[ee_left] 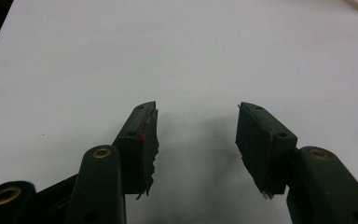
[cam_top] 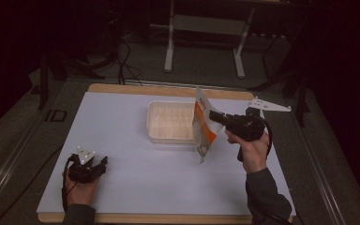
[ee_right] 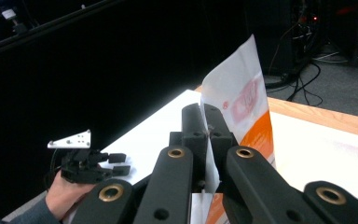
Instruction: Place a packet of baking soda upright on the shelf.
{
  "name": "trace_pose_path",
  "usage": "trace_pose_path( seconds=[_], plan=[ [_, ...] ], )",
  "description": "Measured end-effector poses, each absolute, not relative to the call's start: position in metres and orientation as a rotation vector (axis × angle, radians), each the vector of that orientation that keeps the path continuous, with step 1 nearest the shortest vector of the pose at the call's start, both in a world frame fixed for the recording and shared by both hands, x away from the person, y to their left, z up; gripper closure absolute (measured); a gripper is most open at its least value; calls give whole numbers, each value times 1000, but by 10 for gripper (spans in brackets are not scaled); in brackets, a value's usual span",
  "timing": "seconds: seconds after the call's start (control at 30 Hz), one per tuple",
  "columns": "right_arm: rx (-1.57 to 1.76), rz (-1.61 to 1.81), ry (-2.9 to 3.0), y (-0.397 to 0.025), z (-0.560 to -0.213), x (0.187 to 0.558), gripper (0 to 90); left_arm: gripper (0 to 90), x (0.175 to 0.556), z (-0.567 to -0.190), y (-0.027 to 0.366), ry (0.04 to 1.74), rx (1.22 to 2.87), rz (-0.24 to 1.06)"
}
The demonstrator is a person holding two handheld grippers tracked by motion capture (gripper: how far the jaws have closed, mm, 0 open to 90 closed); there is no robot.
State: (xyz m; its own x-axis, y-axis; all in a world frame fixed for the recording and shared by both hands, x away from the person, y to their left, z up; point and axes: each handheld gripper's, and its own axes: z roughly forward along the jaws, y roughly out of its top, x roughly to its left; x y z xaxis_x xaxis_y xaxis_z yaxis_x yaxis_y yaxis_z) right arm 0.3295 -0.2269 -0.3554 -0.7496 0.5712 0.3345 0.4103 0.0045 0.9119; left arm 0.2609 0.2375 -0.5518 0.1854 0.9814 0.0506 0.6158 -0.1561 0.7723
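Observation:
A white and orange pouch (cam_top: 203, 125) hangs in the air over the right side of the table, just right of a shallow white tray (cam_top: 170, 122). My right gripper (cam_top: 213, 115) is shut on the pouch's edge; in the right gripper view the jaws pinch the pouch (ee_right: 242, 100) between them at the gripper (ee_right: 208, 122) tips. My left gripper (cam_top: 104, 161) rests low at the table's front left, open. In the left gripper view that gripper (ee_left: 197, 122) has only bare white tabletop between its jaws.
The white table sheet (cam_top: 122, 136) lies on a wooden board with a wood edge (cam_top: 168, 90) at the back. Dark floor, cables and a white stand (cam_top: 204, 28) lie beyond the table. The left hand with the other gripper (ee_right: 85, 163) appears in the right gripper view.

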Motion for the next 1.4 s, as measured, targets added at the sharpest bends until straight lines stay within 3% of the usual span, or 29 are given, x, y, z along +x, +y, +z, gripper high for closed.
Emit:
trace_pose_path(
  seconds=[1.4],
  plan=[
    [1119,1756,1980,-215,-357,366,900,479,261,-552,237,1497,1849,765]
  ],
)
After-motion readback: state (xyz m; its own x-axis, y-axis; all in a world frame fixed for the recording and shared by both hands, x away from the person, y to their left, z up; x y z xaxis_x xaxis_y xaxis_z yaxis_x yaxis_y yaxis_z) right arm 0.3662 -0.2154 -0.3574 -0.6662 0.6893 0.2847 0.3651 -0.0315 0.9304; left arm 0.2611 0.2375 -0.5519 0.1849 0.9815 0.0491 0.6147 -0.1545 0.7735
